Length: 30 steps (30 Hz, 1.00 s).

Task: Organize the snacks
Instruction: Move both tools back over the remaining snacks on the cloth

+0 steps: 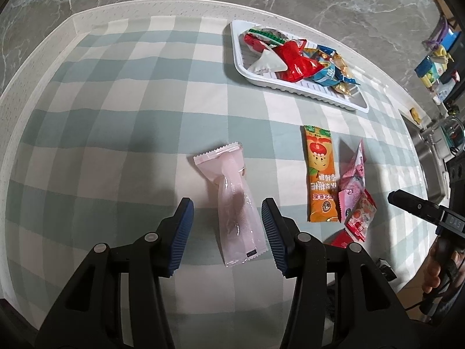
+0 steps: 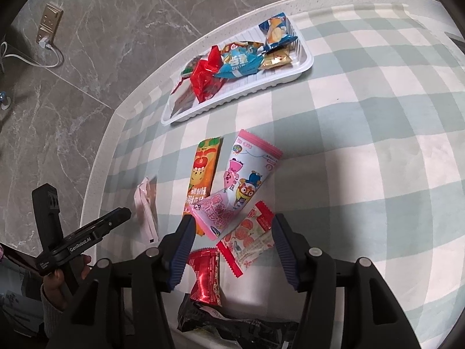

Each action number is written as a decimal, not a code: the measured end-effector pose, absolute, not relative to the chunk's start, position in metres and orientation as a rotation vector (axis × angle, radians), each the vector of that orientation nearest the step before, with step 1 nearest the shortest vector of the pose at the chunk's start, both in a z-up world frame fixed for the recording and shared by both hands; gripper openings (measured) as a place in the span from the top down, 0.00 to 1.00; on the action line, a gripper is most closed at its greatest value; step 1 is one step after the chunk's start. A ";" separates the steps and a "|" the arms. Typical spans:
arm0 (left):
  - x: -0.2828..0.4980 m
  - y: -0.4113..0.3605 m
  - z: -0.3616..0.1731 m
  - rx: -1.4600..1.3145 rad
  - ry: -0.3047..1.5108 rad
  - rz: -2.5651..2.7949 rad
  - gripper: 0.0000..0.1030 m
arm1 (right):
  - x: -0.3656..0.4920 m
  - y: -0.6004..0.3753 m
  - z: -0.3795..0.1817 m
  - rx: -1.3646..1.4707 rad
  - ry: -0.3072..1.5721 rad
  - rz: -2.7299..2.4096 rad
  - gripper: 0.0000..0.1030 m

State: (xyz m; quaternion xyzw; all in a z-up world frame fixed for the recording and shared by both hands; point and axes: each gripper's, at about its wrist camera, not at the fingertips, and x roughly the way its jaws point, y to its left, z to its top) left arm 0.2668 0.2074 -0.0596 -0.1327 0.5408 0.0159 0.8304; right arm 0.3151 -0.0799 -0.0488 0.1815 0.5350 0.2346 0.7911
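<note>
My left gripper (image 1: 226, 208) is open and straddles a pale pink snack packet (image 1: 232, 197) that lies flat on the checked tablecloth. My right gripper (image 2: 231, 224) is open above a red-and-white strawberry packet (image 2: 250, 241), with a pink cartoon packet (image 2: 247, 174) and a small red packet (image 2: 205, 279) close by. An orange fruit bar (image 1: 321, 174), also seen in the right wrist view (image 2: 203, 171), lies beside them. The white tray (image 1: 290, 90) at the far edge holds several snacks; it also shows in the right wrist view (image 2: 306, 58).
A black packet (image 2: 232, 324) lies at the near table edge under my right gripper. The pale pink packet (image 2: 146, 206) shows beside the other hand-held gripper body (image 2: 87, 235). A sink (image 1: 430, 151) and shelf items stand to the right. Grey marble floor surrounds the table.
</note>
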 end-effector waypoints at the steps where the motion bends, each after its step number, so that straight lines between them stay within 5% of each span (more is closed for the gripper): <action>1: 0.267 0.207 -0.061 -0.282 1.149 0.036 0.55 | 0.317 -0.079 -0.050 0.389 1.155 0.504 0.44; 30: 0.286 0.207 -0.081 -0.289 1.193 0.032 0.54 | 0.342 -0.064 -0.070 0.370 1.205 0.486 0.44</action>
